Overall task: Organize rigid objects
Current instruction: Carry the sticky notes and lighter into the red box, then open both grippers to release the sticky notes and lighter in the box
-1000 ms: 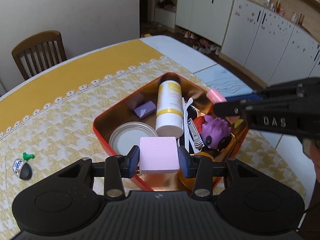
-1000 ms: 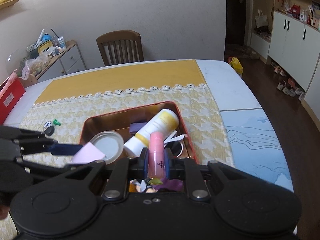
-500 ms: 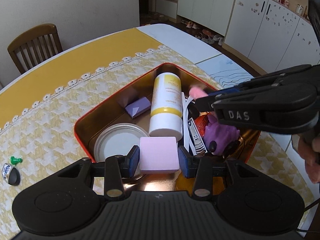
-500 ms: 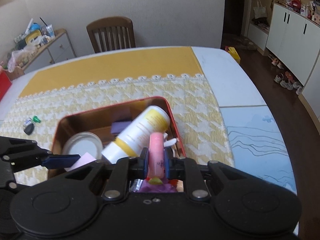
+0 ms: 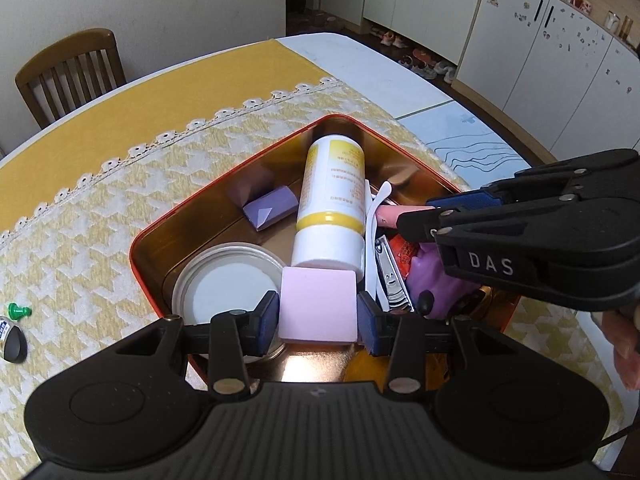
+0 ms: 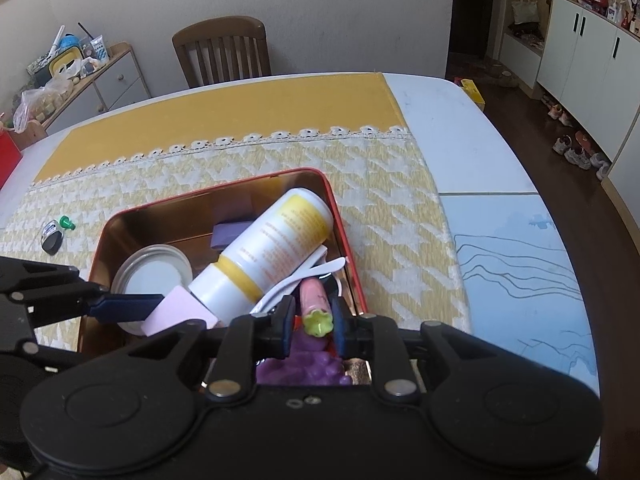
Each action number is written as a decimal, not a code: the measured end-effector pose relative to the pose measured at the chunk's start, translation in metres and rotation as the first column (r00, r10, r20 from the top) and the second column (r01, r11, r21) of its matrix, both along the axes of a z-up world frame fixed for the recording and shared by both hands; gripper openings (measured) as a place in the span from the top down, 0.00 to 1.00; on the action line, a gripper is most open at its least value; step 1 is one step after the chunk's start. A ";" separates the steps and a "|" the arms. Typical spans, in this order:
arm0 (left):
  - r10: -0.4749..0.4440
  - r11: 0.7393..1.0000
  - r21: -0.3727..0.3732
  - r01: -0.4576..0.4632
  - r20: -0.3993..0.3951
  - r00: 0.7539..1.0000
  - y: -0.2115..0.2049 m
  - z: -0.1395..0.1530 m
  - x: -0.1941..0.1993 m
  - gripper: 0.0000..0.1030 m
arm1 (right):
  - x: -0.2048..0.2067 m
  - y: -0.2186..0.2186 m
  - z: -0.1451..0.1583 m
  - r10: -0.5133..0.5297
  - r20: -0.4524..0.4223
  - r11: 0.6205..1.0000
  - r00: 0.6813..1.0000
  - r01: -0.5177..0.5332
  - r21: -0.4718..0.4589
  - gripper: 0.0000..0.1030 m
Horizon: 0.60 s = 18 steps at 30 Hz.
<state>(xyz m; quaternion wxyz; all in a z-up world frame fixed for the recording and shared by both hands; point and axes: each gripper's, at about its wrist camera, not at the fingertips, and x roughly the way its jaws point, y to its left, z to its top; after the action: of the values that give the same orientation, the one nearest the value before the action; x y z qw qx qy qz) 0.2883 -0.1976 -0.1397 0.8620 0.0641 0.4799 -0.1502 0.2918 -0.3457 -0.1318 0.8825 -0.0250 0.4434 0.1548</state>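
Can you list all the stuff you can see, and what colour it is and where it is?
tin box: one, red outside, gold inside, on the tablecloth
bottle: one, white and yellow, lying in the tin
jar lid: one, white, in the tin
small purple block: one, in the tin beside the bottle
nail clipper: one, silver, in the tin
purple toy: one, in the tin
pink block: one, between the left claw's pads
pink tube: one, green cap, between the right claw's pads
green pin: one, on the tablecloth outside the tin
tablecloth: one, yellow and white
chair: one, brown, behind the table
left claw: black, gripping
right claw: black, opening
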 end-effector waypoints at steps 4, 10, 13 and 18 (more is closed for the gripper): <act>0.004 1.000 0.002 -0.004 -0.003 1.000 -0.002 0.000 0.001 0.60 | -0.005 -0.003 0.004 0.003 0.003 1.000 1.000 -0.003 0.009 0.76; 0.029 0.999 -0.020 -0.029 -0.014 0.999 0.000 0.000 0.003 0.46 | -0.015 -0.008 0.013 0.015 0.021 1.000 1.000 -0.015 0.012 0.74; 0.041 0.999 -0.032 -0.041 -0.014 0.999 0.003 0.000 0.000 0.45 | -0.020 -0.009 0.017 0.021 0.029 1.000 0.999 -0.022 0.013 0.72; 0.053 0.998 -0.036 -0.053 0.003 0.999 0.008 0.006 -0.008 0.45 | -0.027 -0.011 0.023 0.026 0.032 0.999 0.999 -0.027 0.023 0.68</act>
<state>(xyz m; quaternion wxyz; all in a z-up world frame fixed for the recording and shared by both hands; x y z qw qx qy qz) 0.2805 -0.1892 -0.1337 0.8677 0.0362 0.4768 -0.1358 0.2649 -0.3565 -0.1091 0.8876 -0.0230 0.4269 0.1712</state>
